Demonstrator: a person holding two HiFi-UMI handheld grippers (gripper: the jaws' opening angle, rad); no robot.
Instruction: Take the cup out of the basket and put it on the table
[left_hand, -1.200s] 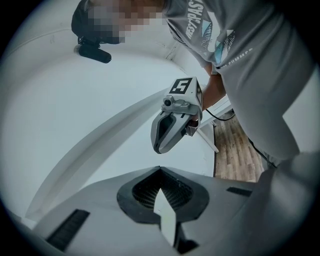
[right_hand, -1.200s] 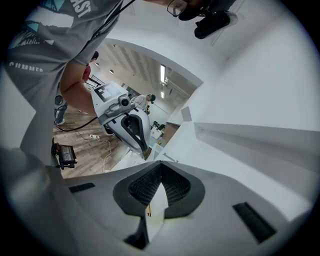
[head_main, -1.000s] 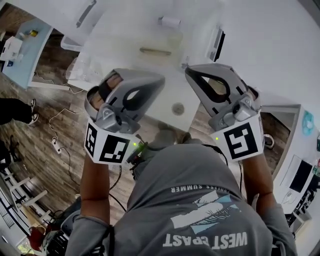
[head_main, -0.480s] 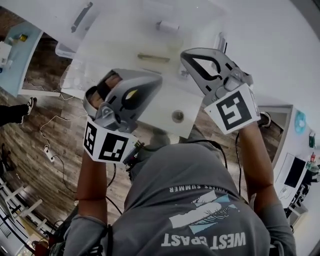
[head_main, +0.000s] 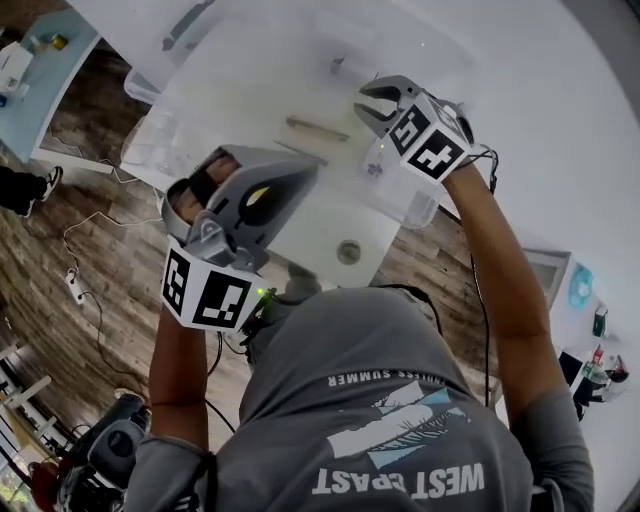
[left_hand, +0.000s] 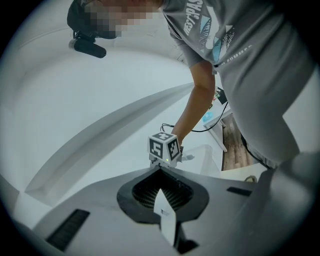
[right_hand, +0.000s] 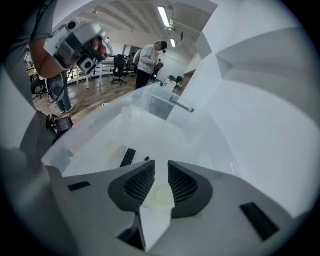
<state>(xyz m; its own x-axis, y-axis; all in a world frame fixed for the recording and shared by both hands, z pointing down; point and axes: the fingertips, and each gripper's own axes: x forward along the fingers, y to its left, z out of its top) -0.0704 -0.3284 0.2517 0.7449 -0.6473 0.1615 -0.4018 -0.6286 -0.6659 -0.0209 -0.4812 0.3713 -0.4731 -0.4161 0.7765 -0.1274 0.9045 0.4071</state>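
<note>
My right gripper (head_main: 372, 102) reaches out over a clear plastic basket (head_main: 408, 203) at the near right of the white table (head_main: 250, 100). Its jaws have just been opening and now stand apart. In the right gripper view a pale round shape (right_hand: 161, 195) shows low in the gap of the right gripper (right_hand: 161, 167); it may be the cup, and the pads do not press on it. My left gripper (head_main: 312, 168) hangs back at the table's near edge with its jaws together and nothing in them. From the left gripper (left_hand: 161, 169) I see the right gripper's marker cube (left_hand: 164, 147) above the basket (left_hand: 210, 156).
A black remote (right_hand: 128, 157) lies on the white surface left of the right jaws. A long thin object (head_main: 318, 128) and a small roll (head_main: 340, 65) lie further out. More clear bins (head_main: 150, 150) stand at the table's left. A person (right_hand: 147, 60) stands far off.
My right gripper has swung forward and down from near my body to above the clear basket, and its jaws have parted. The left gripper has drifted a little to the left.
</note>
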